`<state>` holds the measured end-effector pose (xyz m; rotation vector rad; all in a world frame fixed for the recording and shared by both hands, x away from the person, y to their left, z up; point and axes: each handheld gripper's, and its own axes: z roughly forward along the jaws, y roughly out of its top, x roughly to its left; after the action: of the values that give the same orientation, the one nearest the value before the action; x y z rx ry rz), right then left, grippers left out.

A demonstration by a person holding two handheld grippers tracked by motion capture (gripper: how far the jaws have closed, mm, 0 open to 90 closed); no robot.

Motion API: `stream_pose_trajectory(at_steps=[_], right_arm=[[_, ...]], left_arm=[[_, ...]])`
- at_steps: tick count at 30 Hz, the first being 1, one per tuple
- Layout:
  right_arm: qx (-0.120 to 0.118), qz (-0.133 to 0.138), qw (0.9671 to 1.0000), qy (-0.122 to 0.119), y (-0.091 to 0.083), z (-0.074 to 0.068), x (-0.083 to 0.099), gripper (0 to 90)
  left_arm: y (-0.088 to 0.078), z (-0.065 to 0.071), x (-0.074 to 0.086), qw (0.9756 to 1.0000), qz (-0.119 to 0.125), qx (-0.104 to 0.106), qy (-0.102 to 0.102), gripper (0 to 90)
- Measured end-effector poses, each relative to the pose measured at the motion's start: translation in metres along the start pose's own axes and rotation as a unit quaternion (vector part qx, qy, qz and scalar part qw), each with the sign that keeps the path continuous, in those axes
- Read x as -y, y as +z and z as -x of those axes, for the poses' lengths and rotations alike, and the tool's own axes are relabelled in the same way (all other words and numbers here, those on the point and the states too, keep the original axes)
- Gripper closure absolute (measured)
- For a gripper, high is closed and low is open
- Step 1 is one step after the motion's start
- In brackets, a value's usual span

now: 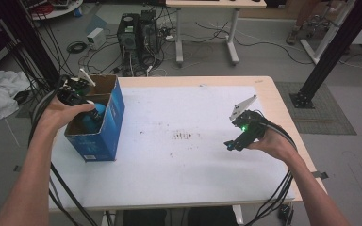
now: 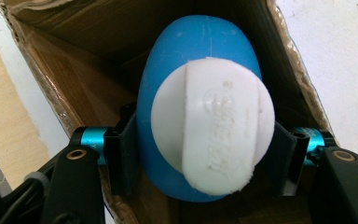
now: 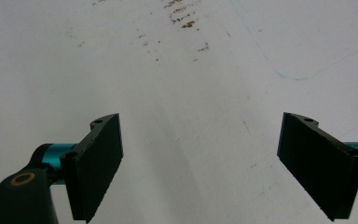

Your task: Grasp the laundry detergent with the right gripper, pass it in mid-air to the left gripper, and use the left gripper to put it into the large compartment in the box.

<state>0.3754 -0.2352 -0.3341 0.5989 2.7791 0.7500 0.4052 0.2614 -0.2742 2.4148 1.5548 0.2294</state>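
Blue bottle (image 2: 191,60): a rounded blue container with a white cap (image 2: 213,125), held cap-first toward the camera of the left gripper view; it sat inside the open top of the cardboard box, at the left side of the table. In the high view only a small blue patch (image 1: 99,111) of it showed within the box mouth.
Cardboard box (image 1: 111,123): blue on the outside, brown inside, standing upright near the table's left edge with its flaps open; in the left gripper view its brown inner walls (image 2: 74,70) surrounded the bottle on both sides.
Left gripper (image 1: 90,113): reached down into the box mouth from the left hand (image 1: 62,114); in the left gripper view (image 2: 200,154) its two black jaws pressed against opposite sides of the bottle's body, pinching it just beside the cap.
Table (image 1: 179,174): a white surface with a wooden rim, marked by a cluster of small brown specks (image 1: 183,136) near its middle; the same specks (image 3: 186,18) appeared at the top of the right gripper view.
Right gripper (image 1: 230,145): held above the right part of the table by the right hand (image 1: 274,143), well apart from the box, a green light glowing on its body; in the right gripper view (image 3: 200,163) its jaws were spread wide with nothing between them, only bare white tabletop beneath.
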Motion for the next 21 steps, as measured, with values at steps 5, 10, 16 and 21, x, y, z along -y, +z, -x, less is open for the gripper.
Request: stream_pose_trajectory(at_steps=[5,10,16,21], right_arm=[[-0.001,0.0,1.0,-0.002,0.001,-0.0004,0.0016,13.4],[-0.002,-0.001,1.0,-0.004,0.0013,-0.0017,0.0003,13.4],[0.0,0.0,1.0,-0.006,-0.0011,-0.0024,-0.0011,13.3],[0.0,-0.001,1.0,-0.002,-0.0014,-0.0013,-0.0009,13.4]], left_arm=[[-0.0003,0.0018,0.0026,1.0,-0.002,-0.004,0.003,38.0],[-0.0011,0.0056,0.0049,0.9999,-0.009,-0.011,-0.001,37.9],[-0.0017,0.0077,0.0069,0.9998,-0.009,-0.015,-0.005,37.9],[-0.0013,0.0073,0.0055,0.9998,-0.011,-0.014,-0.006,37.7]])
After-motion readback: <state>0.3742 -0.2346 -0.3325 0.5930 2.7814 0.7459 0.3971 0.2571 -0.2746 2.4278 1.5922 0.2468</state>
